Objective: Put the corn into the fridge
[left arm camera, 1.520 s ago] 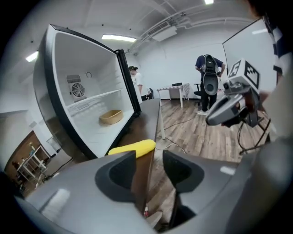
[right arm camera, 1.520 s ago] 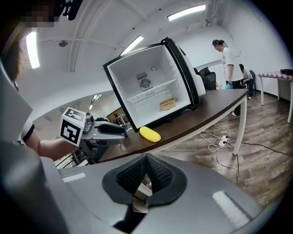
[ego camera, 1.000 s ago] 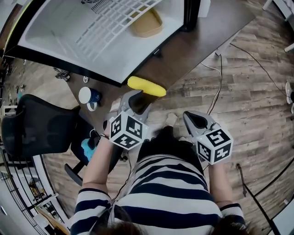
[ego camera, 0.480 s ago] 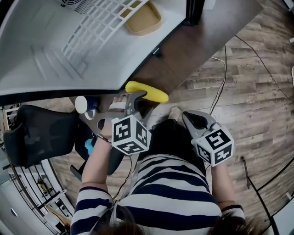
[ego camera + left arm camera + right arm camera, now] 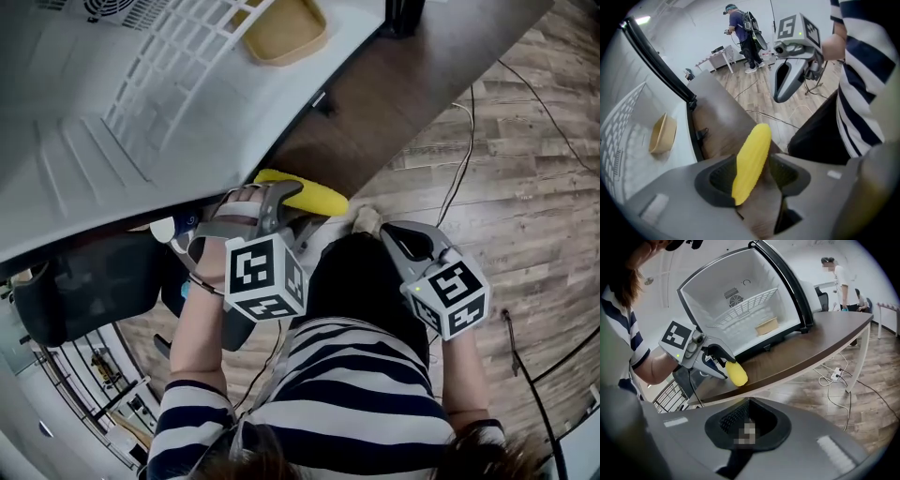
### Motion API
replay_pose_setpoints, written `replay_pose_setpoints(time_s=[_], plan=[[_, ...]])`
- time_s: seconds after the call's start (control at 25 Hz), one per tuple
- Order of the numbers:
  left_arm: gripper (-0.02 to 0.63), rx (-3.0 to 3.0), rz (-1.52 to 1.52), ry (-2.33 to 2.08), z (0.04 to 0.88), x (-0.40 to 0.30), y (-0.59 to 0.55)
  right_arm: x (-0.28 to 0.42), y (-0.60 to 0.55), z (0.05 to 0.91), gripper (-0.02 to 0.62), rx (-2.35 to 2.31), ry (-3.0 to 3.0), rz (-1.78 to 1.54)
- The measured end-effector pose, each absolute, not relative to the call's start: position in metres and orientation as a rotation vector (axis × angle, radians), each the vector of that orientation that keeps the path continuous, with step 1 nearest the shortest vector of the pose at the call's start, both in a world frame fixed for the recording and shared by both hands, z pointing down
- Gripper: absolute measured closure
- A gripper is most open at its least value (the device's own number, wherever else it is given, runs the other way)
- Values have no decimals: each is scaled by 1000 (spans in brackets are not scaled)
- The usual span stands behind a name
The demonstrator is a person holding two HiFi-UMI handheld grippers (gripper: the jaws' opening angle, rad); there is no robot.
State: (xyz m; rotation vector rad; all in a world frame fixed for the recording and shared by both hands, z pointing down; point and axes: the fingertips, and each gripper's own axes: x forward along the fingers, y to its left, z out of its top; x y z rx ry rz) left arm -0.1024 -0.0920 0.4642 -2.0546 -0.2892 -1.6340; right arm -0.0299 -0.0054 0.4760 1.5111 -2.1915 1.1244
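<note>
The left gripper's (image 5: 752, 174) jaws are clenched on the corn (image 5: 751, 161), with the yellow cob pinched near its lower end between the two dark pads and its free end pointing toward 12 o'clock in the left gripper view. The right gripper's (image 5: 749, 426) jaws are pressed together with nothing between them.

In the head view the left gripper (image 5: 279, 199) sits just left of centre. The corn (image 5: 317, 197) juts out of it toward 3 o'clock, at the near edge of the dark brown bench (image 5: 394, 94). Whether the cob touches the bench cannot be told. The right gripper (image 5: 403, 239) hangs at about 4 o'clock from the corn, apart from it and off the bench, over the wooden floor (image 5: 525, 187).

The fridge (image 5: 141, 122) stands open on the bench and fills the head view from 9 to 12 o'clock. Its white inside holds a wire shelf (image 5: 178, 66) and a tan tray (image 5: 286, 28).

In the right gripper view the fridge (image 5: 740, 291) lies at 12 o'clock. The tray (image 5: 767, 326) rests on its floor below the wire shelf (image 5: 750, 303). The left gripper (image 5: 719, 363) holds the corn (image 5: 736, 373) at 10 o'clock, outside the fridge and in front of its open mouth.
</note>
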Motion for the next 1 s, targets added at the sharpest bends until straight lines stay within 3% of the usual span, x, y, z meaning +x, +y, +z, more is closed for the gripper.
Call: replay_pose_setpoints(time_s=[1.0], plan=[[606,-1847,-1686,-636,501,-94,-96,-31,-8,518,602,1449,-2214,1240]])
